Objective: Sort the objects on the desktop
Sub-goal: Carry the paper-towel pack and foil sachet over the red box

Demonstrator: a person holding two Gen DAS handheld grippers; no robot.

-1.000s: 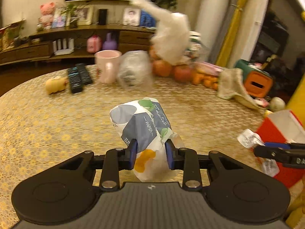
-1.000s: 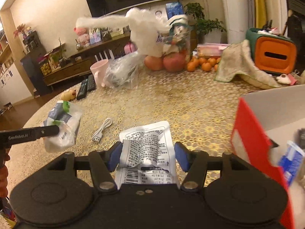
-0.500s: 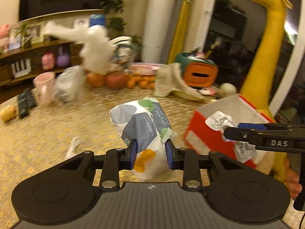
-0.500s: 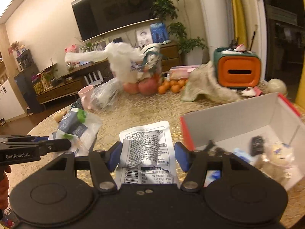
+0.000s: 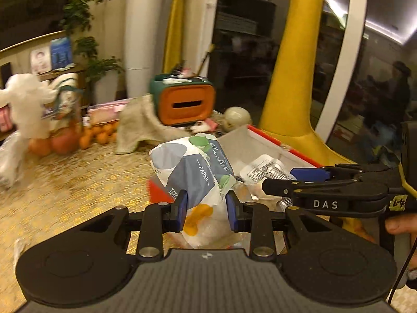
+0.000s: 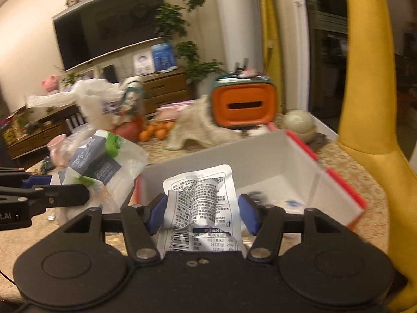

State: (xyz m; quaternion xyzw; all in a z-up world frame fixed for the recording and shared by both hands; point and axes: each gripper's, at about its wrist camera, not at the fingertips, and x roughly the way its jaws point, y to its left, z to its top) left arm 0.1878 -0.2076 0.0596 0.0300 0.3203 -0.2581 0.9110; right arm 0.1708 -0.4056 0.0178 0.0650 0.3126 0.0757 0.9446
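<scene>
Left wrist view: I had L gripper (image 5: pixel 206 206) clamped on tissue pack (image 5: pixel 195 167), R gripper (image 6: pixel 199 212) pinching snack pouch (image 6: pixel 200 203), both hovering at near edge of red box (image 6: pixel 299 156). Step: drop-off; next I'd need to release inside.

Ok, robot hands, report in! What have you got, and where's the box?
Left gripper shut on tissue pack. Right gripper shut on white printed sachet. Red-and-white box open just ahead. Nothing blocking.
</scene>
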